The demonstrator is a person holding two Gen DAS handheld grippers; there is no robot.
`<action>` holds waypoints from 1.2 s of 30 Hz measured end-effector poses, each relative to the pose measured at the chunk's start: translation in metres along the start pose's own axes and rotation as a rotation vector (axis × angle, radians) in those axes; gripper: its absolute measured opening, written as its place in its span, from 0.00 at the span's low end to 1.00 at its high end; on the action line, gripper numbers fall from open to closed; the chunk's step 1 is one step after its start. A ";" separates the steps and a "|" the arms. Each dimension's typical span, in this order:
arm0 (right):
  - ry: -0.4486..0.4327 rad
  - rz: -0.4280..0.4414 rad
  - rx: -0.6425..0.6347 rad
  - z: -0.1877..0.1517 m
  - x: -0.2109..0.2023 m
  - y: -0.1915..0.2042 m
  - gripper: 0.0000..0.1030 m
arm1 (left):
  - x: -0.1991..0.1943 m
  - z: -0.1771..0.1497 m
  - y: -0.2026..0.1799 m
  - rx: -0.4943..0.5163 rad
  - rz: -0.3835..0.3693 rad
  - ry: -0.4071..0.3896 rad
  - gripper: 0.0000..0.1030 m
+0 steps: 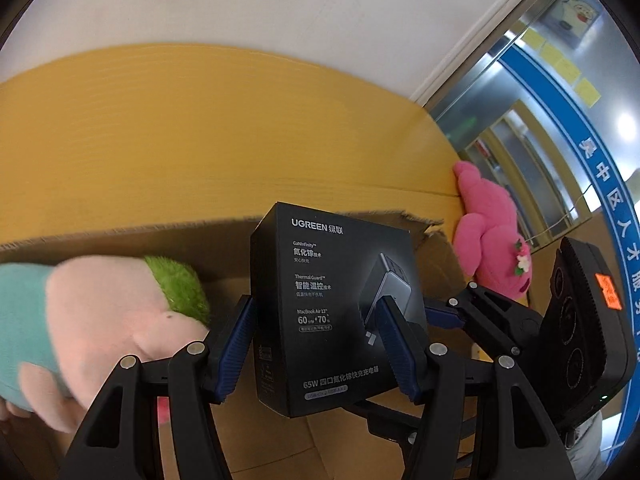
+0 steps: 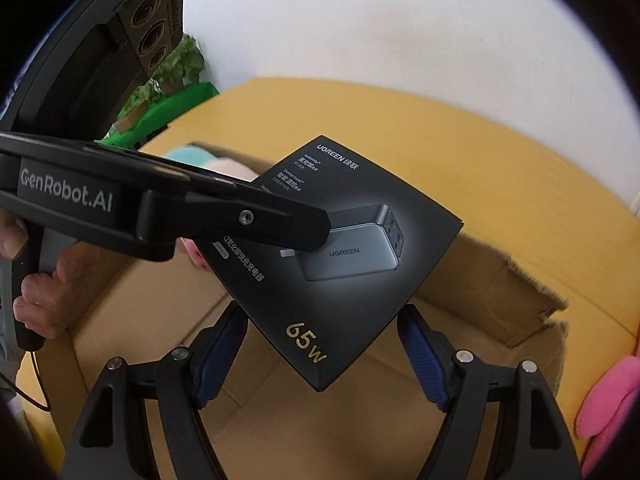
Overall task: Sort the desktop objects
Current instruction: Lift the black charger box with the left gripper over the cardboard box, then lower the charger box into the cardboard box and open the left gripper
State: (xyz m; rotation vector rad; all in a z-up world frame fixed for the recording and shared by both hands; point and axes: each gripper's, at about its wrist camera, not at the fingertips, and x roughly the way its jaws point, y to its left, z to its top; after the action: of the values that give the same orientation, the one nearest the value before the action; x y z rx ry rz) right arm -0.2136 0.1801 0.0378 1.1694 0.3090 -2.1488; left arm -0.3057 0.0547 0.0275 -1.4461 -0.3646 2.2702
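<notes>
A black UGREEN charger box (image 1: 332,304) hangs over an open cardboard carton (image 1: 120,244). My left gripper (image 1: 316,344) is shut on it, its blue pads pressing the box's two sides. In the right wrist view the same charger box (image 2: 348,248) sits corner-down in my right gripper (image 2: 320,352), whose pad tips press its lower edges. One left finger (image 2: 280,224) lies across the box's face. A right finger (image 1: 480,312) reaches in behind the box's right edge.
In the carton (image 2: 480,280) lies a pink, teal and green plush (image 1: 100,312). A bright pink plush (image 1: 488,232) rests on the yellow table (image 1: 200,140) right of the carton, by a glass wall. A person's hand (image 2: 40,292) holds the left gripper's handle. Green plants (image 2: 176,68) stand behind.
</notes>
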 end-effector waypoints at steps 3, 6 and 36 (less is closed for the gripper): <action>0.068 -0.014 0.018 -0.012 0.012 -0.005 0.75 | 0.018 -0.007 -0.003 -0.001 0.013 0.041 0.63; 0.103 -0.022 0.038 -0.024 0.019 -0.009 0.75 | 0.032 -0.008 -0.001 -0.025 0.016 0.070 0.62; -0.312 -0.348 0.122 -0.070 -0.128 0.141 0.29 | -0.244 -0.208 -0.064 0.210 0.341 -0.523 0.00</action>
State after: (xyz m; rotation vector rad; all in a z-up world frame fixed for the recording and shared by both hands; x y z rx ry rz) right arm -0.0267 0.1644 0.1164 0.8726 0.2584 -2.6455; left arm -0.0137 -0.0079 0.1606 -0.8441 -0.0210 2.8529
